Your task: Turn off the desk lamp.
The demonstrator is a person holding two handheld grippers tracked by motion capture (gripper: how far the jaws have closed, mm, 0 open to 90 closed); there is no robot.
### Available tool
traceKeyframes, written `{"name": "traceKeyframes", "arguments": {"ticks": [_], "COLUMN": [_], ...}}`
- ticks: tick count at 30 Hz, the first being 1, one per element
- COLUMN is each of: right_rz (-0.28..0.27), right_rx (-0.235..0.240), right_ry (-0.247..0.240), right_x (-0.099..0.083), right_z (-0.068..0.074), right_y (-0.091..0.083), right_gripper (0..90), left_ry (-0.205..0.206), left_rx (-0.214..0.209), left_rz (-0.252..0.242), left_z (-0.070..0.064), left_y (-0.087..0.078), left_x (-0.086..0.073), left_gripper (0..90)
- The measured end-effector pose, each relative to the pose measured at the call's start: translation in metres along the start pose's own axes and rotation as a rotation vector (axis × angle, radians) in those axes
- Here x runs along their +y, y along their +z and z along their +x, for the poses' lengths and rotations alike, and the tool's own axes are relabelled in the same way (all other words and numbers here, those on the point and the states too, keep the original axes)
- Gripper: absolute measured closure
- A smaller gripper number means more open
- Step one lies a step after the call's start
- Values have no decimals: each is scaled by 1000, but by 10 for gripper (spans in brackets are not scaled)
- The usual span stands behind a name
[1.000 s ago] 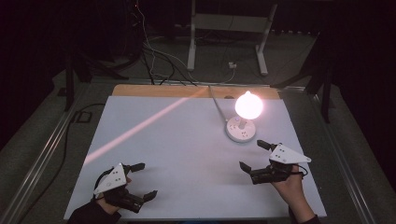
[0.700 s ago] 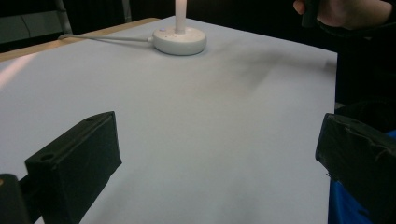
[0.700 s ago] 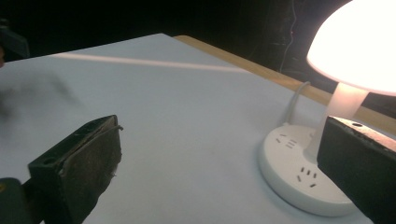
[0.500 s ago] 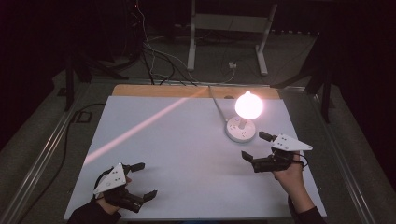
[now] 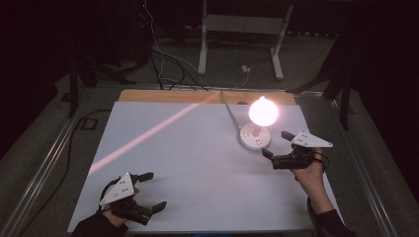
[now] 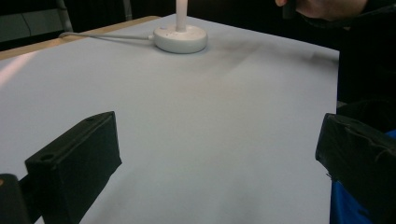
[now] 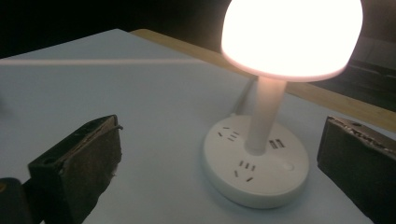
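High view: lit mushroom lamp [image 5: 262,118] on round socket base, bench [image 5: 197,163] at 1 o'clock. Right gripper [image 5: 276,145] just beside base at its 4 o'clock, fingers open. Left gripper [image 5: 153,190] at 7 o'clock, fingers open.
Left gripper view: lamp base [image 6: 180,38] far off at 12 o'clock.
Right gripper view: lamp base [image 7: 256,172] between open fingers [image 7: 79,163], untouched.

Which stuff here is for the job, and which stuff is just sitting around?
For the job:
- lit lamp on its round socket base
- right gripper, open, beside the base

Just there:
- left gripper, open, far from the lamp
- cables on the floor
- metal stand
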State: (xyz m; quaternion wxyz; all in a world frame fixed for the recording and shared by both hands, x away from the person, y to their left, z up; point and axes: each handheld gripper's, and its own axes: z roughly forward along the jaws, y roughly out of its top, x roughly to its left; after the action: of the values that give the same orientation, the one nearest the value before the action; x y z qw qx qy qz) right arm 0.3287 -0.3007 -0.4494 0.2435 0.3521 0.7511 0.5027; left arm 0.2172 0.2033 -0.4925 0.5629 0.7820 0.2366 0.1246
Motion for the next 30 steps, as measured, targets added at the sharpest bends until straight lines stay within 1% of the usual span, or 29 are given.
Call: {"name": "traceKeyframes", "arguments": {"ticks": [1,2,3,4,6,10,12,13,15,16,17,18,19,20,21,22,23,25,26,27,28,30], "right_rz": [9,7,5,11,13,15,18,14,10,7,9,13,13,10,10,18,18,27,28,28,26,32], "right_rx": [-6,-25,-36,-37,-63,-98,-116,-128,-132,-153,-158,-165,-165,-183,-183,-207,-207,-219,-234,-234,-244,-247], "right_ry": [13,25,49,72,95,104,100,102,109,120,131,139,139,137,137,136,136,140,152,152,168,181], "right_x": [-1,-3,-4,-5,-8,-13,-14,-14,-15,-15,-15,-14,-14,-14,-14,-13,-13,-13,-13,-13,-13,-14], "right_z": [-3,-6,-9,-12,-17,-24,-27,-28,-30,-34,-35,-37,-37,-39,-39,-40,-40,-41,-42,-42,-44,-47], "right_y": [2,5,7,9,13,18,20,22,23,25,26,28,28,31,31,34,34,36,39,39,41,44], "right_gripper": [0,0,0,0,0,0,46,46,55,96,137,152,152,197,197,248,248,310,412,412,537,604], "left_ry": [-4,-4,-2,-1,-3,1,0,-1,-1,1,-1,-2,-2,-1,0,1,2,-1,-1,0,0,-1], "left_rx": [0,0,1,1,2,4,3,3,4,5,4,4,4,4,5,4,4,4,5,5,5,5], "left_rz": [-2,-2,0,0,-4,0,-1,-2,-2,0,-1,-2,-2,-2,-1,0,0,-2,-2,-1,-1,-3], "left_z": [0,0,0,0,0,0,0,0,0,0,0,0,0,0,0,0,0,0,0,0,0,0], "left_y": [0,0,0,0,0,0,0,0,1,1,1,1,1,1,1,1,0,0,0,0,0,0], "left_x": [0,0,0,0,0,0,0,0,0,0,0,0,0,0,0,0,0,0,0,0,0,0], "left_gripper": [6,5,5,5,6,5,5,6,6,5,6,5,6,5,5,6,6,6,6,6,6,6]}}
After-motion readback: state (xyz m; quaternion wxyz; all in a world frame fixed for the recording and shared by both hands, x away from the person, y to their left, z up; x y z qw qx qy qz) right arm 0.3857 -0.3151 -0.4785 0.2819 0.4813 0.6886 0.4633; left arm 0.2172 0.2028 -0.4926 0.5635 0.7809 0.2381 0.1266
